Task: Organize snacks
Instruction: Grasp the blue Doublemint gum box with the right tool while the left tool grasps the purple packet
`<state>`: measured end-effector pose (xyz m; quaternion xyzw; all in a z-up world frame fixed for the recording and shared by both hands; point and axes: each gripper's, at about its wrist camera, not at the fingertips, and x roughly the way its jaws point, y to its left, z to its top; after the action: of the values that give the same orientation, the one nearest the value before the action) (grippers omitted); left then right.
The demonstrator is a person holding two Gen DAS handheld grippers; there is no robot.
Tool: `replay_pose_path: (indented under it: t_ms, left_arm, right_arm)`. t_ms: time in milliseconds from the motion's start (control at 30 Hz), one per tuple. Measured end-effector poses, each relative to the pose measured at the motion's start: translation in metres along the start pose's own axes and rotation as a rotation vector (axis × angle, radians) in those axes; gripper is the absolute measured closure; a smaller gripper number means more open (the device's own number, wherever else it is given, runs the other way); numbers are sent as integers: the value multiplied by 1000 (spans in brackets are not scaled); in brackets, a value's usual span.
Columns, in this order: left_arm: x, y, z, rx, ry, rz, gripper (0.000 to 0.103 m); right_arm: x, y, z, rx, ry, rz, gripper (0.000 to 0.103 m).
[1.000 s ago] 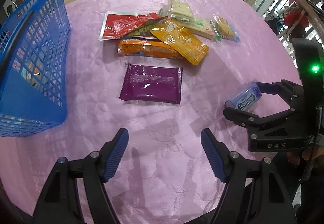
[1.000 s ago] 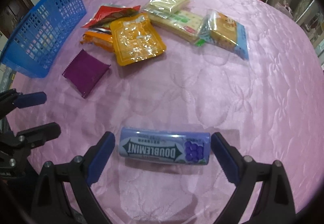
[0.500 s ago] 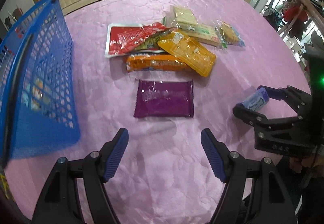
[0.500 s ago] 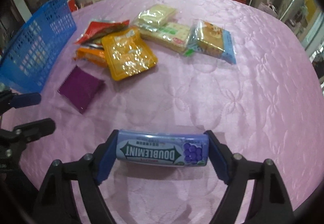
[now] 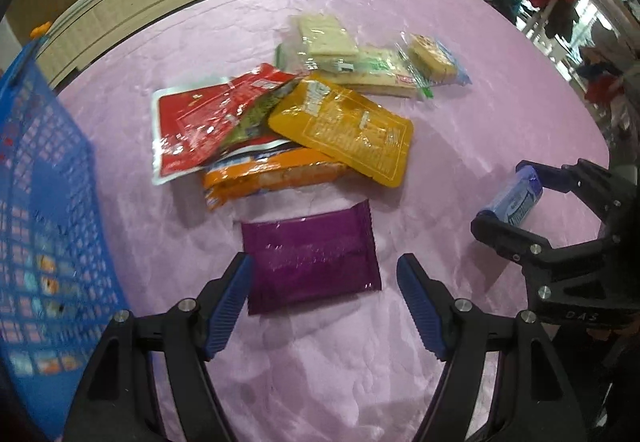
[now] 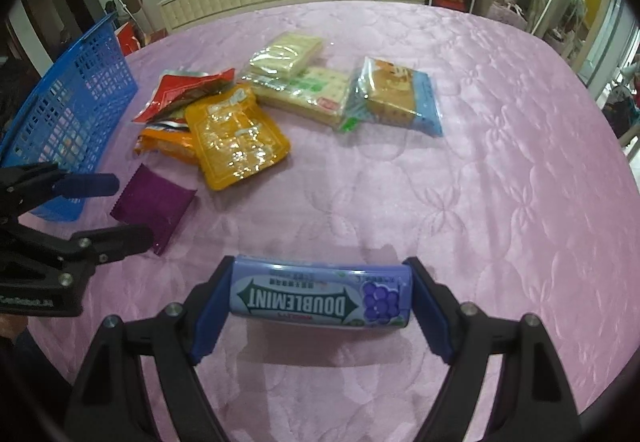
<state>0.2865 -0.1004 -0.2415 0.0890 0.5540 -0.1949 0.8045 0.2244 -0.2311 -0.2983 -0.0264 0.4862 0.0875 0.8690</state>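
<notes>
Pink tablecloth; right gripper clamps Doublemint tin.

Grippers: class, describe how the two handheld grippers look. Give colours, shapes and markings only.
Both are matte black plastic frames with silver screws. The left gripper has ribbed blue pads on two angled fingers. The right gripper has blue pads too; white "DAS" lettering marks its body in the left wrist view. No cables or sleeves show.
</notes>
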Motion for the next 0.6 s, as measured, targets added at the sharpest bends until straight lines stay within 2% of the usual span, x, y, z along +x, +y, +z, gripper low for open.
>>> replay_pose_path:
  t_ms: [67, 233, 400, 433, 533, 600]
  left_arm:
    - [3, -2, 2, 23, -4, -15, 31]
    - [14, 2, 6, 45, 18, 35, 31]
    - [20, -1, 8, 87, 9, 33, 31]
    - [23, -3, 10, 101, 7, 40, 24]
    - [32, -3, 13, 87, 23, 57, 16]
    - [34, 2, 15, 62, 27, 48, 15]
  right_arm:
    - [3, -3, 1, 4, 6, 7, 18]
    - [10, -2, -2, 11, 29, 16, 18]
    - [9, 1, 0, 11, 21, 30, 18]
    - [10, 1, 0, 10, 20, 29, 18]
    - [11, 1, 1, 7, 18, 26, 18]
    - [10, 0, 0, 8, 18, 28, 18]
